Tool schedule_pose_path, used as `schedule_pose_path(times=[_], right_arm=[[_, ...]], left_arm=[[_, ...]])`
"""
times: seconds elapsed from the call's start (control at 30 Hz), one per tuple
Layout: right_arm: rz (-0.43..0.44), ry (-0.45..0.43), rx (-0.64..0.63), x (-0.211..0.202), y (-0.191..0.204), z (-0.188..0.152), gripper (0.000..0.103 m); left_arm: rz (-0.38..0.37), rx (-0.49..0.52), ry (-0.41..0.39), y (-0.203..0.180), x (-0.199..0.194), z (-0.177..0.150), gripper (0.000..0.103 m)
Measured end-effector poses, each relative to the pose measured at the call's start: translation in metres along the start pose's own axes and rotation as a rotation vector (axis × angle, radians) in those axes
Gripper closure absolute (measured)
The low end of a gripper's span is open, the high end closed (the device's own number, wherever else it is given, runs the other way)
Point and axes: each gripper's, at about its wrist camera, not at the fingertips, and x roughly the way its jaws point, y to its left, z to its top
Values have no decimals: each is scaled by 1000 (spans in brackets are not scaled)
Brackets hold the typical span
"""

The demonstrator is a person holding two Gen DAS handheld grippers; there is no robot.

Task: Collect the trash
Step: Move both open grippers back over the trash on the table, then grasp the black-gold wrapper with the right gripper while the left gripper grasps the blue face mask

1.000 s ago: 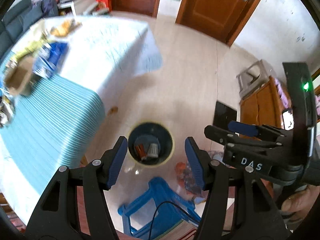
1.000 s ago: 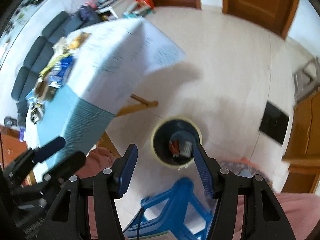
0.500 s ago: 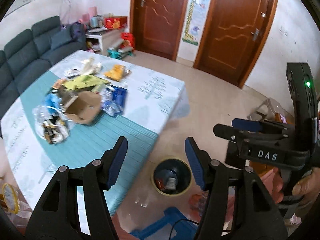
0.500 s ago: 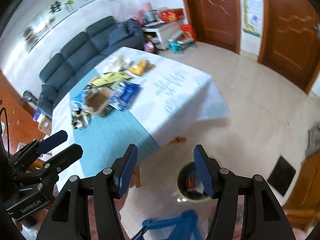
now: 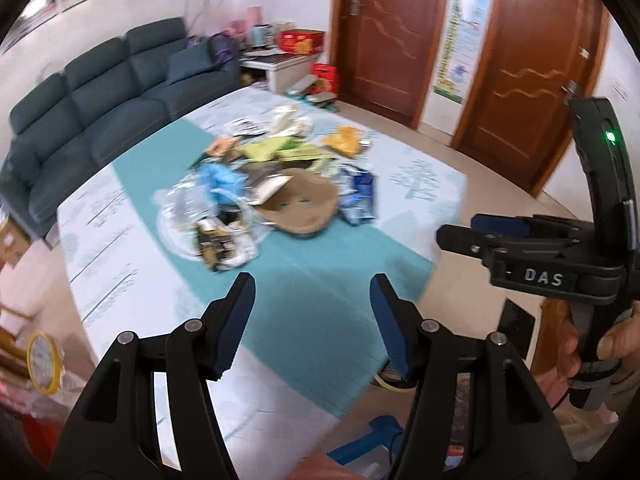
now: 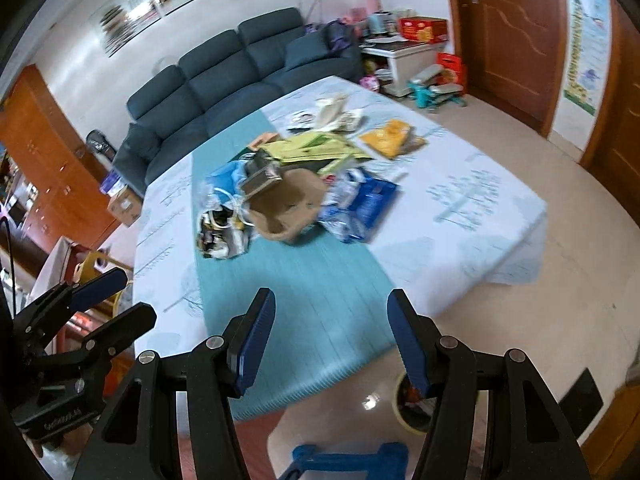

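A heap of trash lies mid-table: a brown cardboard piece [image 5: 302,208] [image 6: 290,208], blue wrappers [image 5: 360,196] [image 6: 360,204], a clear bag of scraps [image 5: 216,240] [image 6: 220,232], yellow-green packets [image 5: 280,150] [image 6: 320,148] and an orange packet [image 5: 346,140] [image 6: 390,138]. My left gripper [image 5: 312,322] is open and empty above the near teal strip. My right gripper [image 6: 332,340] is open and empty, also short of the heap. The trash bin [image 6: 408,404] shows partly on the floor behind my right finger.
The table [image 5: 120,240] has a white and teal cloth. A dark sofa [image 6: 240,64] stands behind it. A blue plastic stool [image 6: 348,460] is below, near the bin. Wooden doors [image 5: 520,80] are at the right. The right gripper shows in the left view [image 5: 540,256].
Both grippers have swung up from over the floor bin to face the table and its trash heap. Both stayed open and empty.
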Motion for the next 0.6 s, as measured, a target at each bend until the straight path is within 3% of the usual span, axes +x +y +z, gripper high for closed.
schedule_pose_path(times=[0.27, 0.6], right_arm=[[107, 56, -56, 68, 51, 28, 43], [203, 121, -105, 154, 115, 42, 43]], left_arm=[[79, -168, 29, 81, 24, -3, 46], [182, -244, 51, 139, 55, -4, 46]])
